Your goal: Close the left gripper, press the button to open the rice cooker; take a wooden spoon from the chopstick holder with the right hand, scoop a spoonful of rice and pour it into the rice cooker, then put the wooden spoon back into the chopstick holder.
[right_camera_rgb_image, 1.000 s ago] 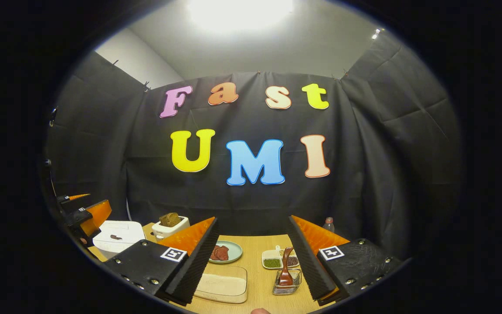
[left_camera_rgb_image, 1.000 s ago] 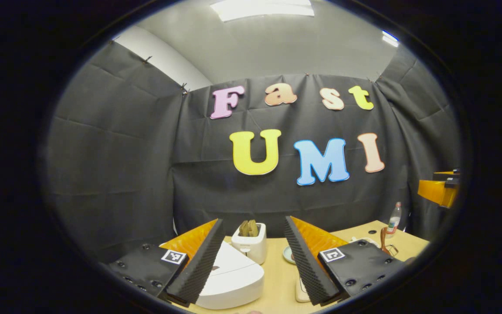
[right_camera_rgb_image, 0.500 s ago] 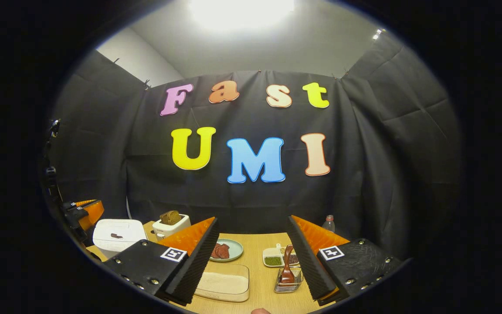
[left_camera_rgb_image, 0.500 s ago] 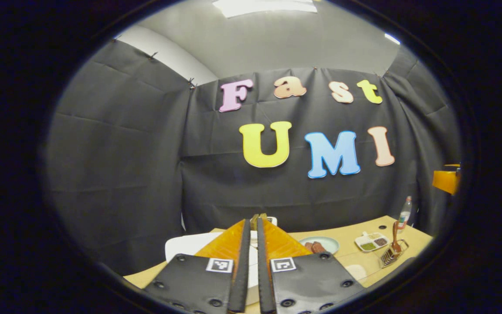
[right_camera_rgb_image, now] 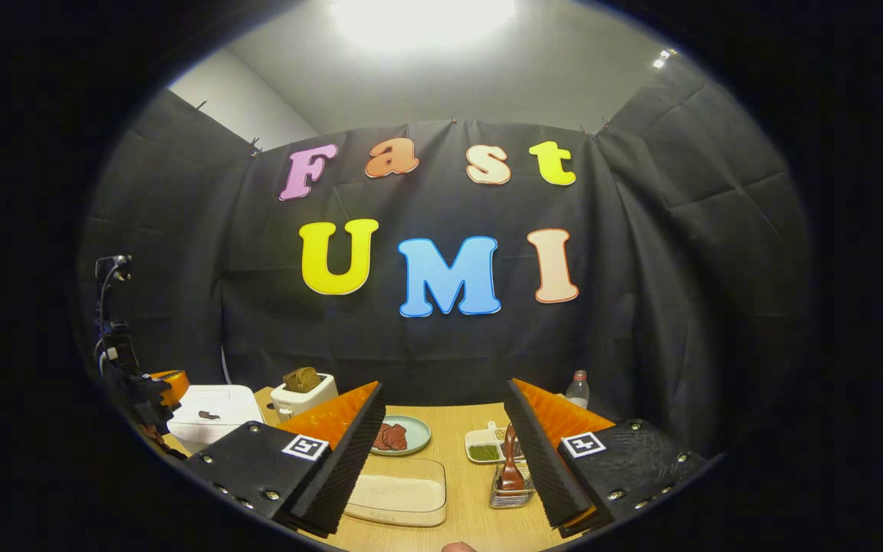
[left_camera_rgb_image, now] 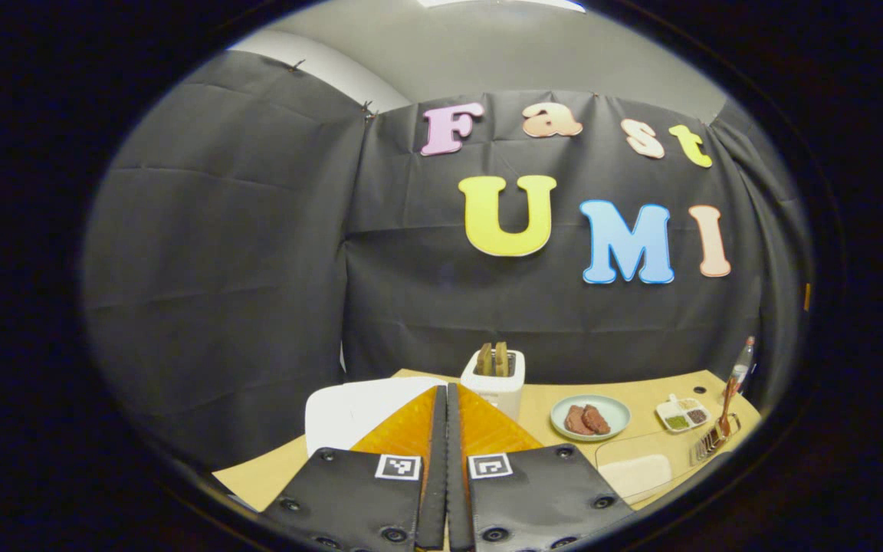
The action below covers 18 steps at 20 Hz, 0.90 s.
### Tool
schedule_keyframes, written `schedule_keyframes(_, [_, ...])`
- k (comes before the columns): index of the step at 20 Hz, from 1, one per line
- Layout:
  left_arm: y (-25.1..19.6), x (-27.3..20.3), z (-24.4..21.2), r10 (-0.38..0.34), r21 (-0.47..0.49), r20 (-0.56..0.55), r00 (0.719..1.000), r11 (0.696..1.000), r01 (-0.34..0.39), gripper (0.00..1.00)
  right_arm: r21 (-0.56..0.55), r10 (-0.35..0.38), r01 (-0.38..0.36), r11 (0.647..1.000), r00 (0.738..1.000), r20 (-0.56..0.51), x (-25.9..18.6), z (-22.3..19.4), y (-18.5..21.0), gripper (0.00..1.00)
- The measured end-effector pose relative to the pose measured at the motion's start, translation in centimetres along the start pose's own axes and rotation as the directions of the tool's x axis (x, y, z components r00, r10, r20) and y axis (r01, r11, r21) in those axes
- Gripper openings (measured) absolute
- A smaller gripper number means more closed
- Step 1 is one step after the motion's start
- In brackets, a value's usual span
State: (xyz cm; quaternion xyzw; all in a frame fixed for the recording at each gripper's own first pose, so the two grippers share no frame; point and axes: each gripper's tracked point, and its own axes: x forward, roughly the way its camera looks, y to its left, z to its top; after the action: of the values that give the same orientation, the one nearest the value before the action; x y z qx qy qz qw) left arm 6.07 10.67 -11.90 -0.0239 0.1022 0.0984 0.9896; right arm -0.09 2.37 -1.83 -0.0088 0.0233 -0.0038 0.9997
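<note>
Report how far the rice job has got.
Done: the left gripper is shut, fingers together, aimed toward the rice cooker. In hand: the button press; the cooker's lid is down. Left: everything with the spoon. The right gripper is open and holds nothing, the wooden spoon stands in its holder, and the rice tray looks untouched.

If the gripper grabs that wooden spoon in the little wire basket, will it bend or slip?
Probably not bend: the wooden spoon looks thick and stiff. Its surface looks glossy, so it might slip a bit. It stands upright in the chopstick holder, which looks small and light, so a sideways tug might tip that over.
</note>
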Motion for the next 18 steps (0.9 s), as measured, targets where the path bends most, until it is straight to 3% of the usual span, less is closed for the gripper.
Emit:
schedule_keyframes(6, [1.2, 3.5, -5.7, 0.035, 0.024, -0.135, 0.990, 0.999, -0.032, 0.09, -0.015, -0.031, 0.031, 0.999, 1.000, 0.003, -0.9, 0.4, -0.4, 0.95])
schedule_keyframes(11, [1.1, 4.5, -8.6, 0.041, -0.024, -0.218, 0.975, 0.999, -0.047, 0.09, -0.024, -0.060, 0.060, 0.998, 0.998, -0.010, -1.2, 0.3, -1.5, 0.95])
schedule_keyframes(18, [1.2, 4.7, -9.9, 0.037, -0.029, -0.214, 0.976, 0.999, -0.045, 0.09, -0.056, -0.042, 0.041, 0.998, 0.999, -0.010, -1.1, 0.6, -1.3, 0.95])
